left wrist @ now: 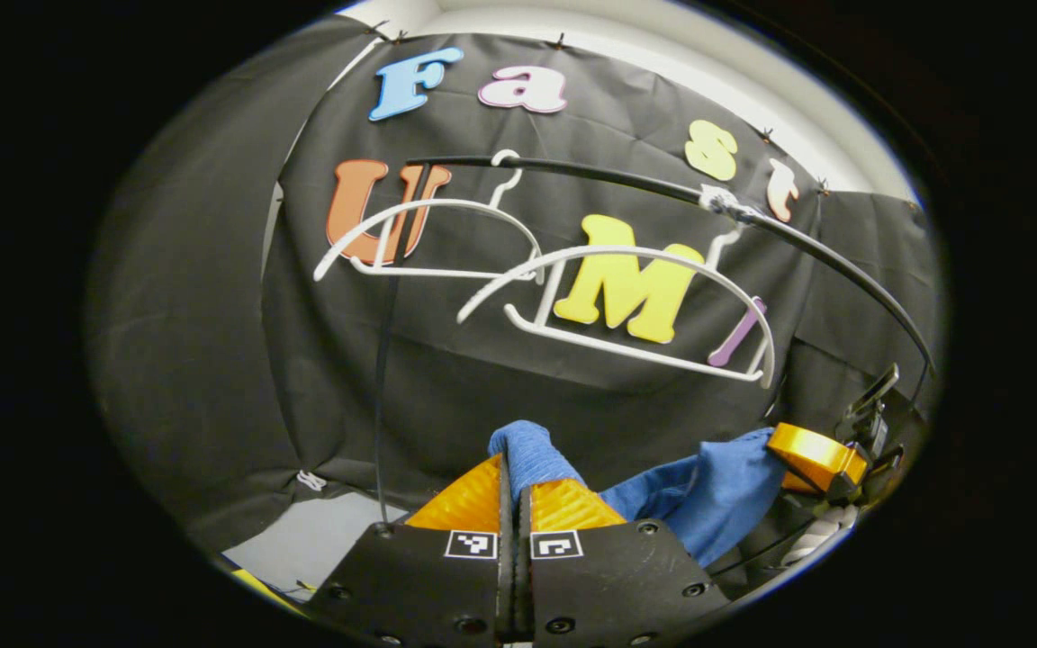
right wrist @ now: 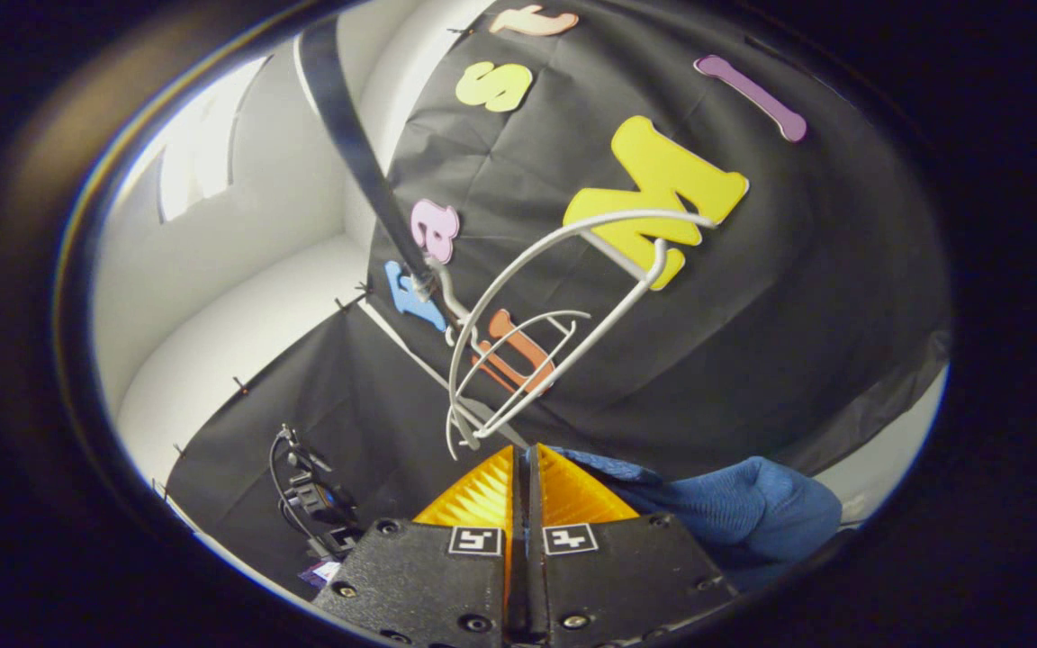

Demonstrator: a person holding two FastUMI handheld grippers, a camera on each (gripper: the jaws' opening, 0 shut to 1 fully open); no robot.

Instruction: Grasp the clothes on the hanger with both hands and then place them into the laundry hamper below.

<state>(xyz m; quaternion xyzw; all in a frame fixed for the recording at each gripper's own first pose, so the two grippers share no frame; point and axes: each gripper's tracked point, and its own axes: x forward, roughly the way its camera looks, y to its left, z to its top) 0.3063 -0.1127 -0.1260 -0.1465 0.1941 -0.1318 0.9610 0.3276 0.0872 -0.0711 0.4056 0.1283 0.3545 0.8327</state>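
Gripping a fold of the blue garment [left wrist: 707, 504], the left gripper [left wrist: 513, 490] has its two fingers drawn together until just a thin slit shows between them, and a bunched knob of the blue cloth pokes up from between the fingertips in the left gripper view. From that pinch the cloth runs off to the right side of the same view, reaching the right gripper [left wrist: 820, 459], which sits low at the right edge with cloth against its fingers; the hand holding it cannot be made out. In the right gripper view the right gripper [right wrist: 526, 486] also has its fingers nearly closed, with the blue garment [right wrist: 734, 508] coming out from the fingertips and piling to the right of them in a rounded heap. Garment is off the hangers: two white hangers [left wrist: 626, 306] hang bare from a black rail [left wrist: 626, 184], well above both grippers, against the black cloth wall [left wrist: 212, 297]. Nearer hanger is tilted, its right end lower than its left. In the right gripper view the same white hangers [right wrist: 563, 324] appear just above the fingertips, hooked on the black rail [right wrist: 356, 153] that slants up to the top left. White wall [right wrist: 239, 252] visible behind the cloth at left. Some black hardware with cables [right wrist: 311, 499] sits low at left in that view; its kind cannot be told
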